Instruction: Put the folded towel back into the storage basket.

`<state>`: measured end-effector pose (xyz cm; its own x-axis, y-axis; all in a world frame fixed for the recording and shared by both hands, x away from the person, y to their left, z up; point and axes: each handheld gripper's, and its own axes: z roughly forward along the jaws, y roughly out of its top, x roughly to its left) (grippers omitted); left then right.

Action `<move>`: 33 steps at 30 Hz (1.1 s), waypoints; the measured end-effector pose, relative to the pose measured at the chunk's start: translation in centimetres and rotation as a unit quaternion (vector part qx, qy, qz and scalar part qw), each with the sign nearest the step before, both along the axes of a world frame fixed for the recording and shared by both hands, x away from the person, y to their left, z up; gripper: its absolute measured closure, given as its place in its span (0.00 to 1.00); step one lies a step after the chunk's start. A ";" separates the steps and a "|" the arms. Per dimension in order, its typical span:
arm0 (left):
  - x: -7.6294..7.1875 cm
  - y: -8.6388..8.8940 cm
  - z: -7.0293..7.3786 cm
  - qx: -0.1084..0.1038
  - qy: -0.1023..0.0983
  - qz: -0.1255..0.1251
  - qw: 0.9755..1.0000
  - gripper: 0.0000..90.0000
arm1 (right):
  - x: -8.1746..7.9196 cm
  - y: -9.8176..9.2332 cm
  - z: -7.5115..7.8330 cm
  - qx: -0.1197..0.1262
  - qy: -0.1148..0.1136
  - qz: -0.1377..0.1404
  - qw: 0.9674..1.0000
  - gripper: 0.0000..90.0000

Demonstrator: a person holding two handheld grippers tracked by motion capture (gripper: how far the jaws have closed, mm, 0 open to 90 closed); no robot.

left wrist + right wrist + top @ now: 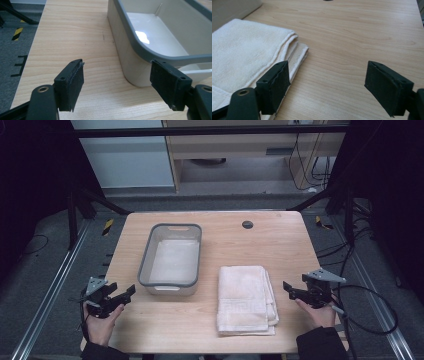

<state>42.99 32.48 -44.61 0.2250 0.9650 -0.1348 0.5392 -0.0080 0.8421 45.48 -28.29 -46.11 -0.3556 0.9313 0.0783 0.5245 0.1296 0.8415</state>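
Towel lies untouched; both hand-held grippers gape wide, holding nothing.

towel cut off at left edge

Wooden table with dark round hole (far edge); grey floor.

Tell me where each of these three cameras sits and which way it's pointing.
High view: above the person's side, looking forward and down at the table, bin, towel; both hands and the left gripper and right gripper show.
Left gripper view: on the left gripper, facing the bin's corner; open jaws show.
Right gripper view: on the right gripper, facing the towel's edge; open jaws show.
All views share the table.
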 end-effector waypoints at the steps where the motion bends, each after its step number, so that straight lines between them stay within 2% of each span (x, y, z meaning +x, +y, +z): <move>1: 0.0 0.0 0.1 0.000 -0.002 -0.001 1.000 0.30 | 0.0 0.0 0.1 0.000 -0.001 0.002 1.000 0.23; 6: -0.3 -0.2 0.8 -0.012 -0.015 -0.002 1.000 0.31 | -0.1 0.2 0.6 0.004 -0.008 0.006 1.000 0.26; 10: -0.4 -0.6 1.3 -0.026 -0.017 -0.009 0.999 0.31 | 0.0 0.3 1.2 0.018 -0.016 0.005 1.000 0.29; 22: -0.4 -1.3 2.8 -0.030 -0.034 -0.020 0.999 0.33 | 0.5 0.5 2.9 0.023 -0.029 0.013 0.999 0.37; 33: -0.1 -2.7 3.7 -0.031 -0.044 -0.035 0.998 0.36 | 1.0 1.0 3.9 0.029 -0.036 0.023 0.999 0.37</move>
<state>42.86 29.77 -40.90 0.3059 0.9368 -0.1698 0.4627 0.0095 0.8865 46.49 -27.34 -42.18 -0.4051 0.9084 0.1037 0.4563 0.1026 0.8839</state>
